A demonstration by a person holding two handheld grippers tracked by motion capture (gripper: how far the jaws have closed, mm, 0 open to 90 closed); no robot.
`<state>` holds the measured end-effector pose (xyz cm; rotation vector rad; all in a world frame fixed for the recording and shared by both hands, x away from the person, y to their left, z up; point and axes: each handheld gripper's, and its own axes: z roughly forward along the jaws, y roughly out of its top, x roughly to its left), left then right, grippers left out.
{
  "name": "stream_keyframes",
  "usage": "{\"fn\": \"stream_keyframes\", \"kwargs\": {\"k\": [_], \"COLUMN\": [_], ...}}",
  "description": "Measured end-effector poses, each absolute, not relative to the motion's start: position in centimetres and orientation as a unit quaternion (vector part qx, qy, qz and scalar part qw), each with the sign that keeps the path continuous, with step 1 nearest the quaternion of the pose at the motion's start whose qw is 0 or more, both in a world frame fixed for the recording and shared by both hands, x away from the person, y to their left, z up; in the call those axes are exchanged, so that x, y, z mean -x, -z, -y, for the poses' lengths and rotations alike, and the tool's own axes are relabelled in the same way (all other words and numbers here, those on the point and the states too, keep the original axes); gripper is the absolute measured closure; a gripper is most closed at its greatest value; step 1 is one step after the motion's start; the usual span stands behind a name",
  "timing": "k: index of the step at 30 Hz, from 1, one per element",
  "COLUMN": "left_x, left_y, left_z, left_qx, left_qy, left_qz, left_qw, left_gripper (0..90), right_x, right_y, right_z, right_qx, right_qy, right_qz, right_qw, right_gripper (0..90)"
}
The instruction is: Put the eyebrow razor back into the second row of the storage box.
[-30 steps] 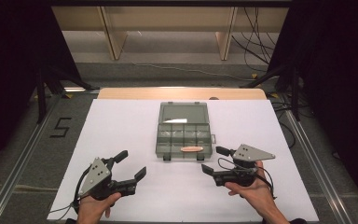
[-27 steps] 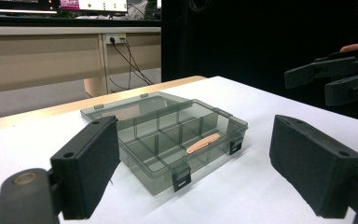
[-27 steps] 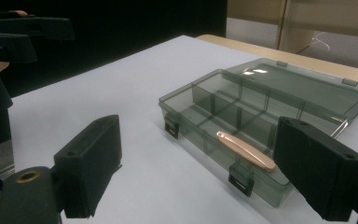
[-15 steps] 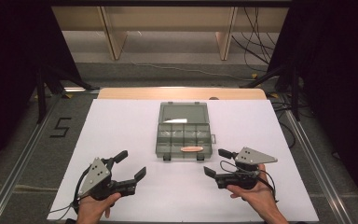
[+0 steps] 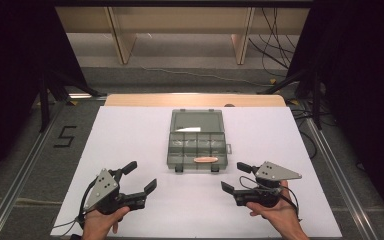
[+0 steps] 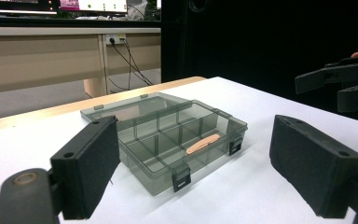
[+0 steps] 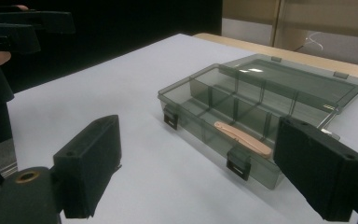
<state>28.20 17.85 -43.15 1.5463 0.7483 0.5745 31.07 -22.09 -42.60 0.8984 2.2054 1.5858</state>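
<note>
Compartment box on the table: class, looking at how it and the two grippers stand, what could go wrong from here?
1. The compartment box lies open and looks light; a nudge from the left gripper could slide it on the smooth white table.
2. The peach stick lies near the front wall, so the right gripper may struggle to close around it.
3. The lid lies flat behind; pressing it could strain the hinge.
</note>
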Motion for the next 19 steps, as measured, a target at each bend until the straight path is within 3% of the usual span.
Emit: {"fn": "stream_keyframes", "kwargs": {"k": [19], "left_x": [-28.23], "left_y": [43.13], "left_z": [-17.86], "left_qx": [-0.671], "left_qy": [-0.249], "left_qz": [-0.325], "left_qw": [0.617], "left_gripper": [15.6], "right_x": [-31.11], "right_y": [42.66], "right_z": [21.95], "right_qx": [-0.308], "right_qy": [-0.56], "right_qz": [-0.755], "right_qw": [0.147], "right_gripper": [16.3]}}
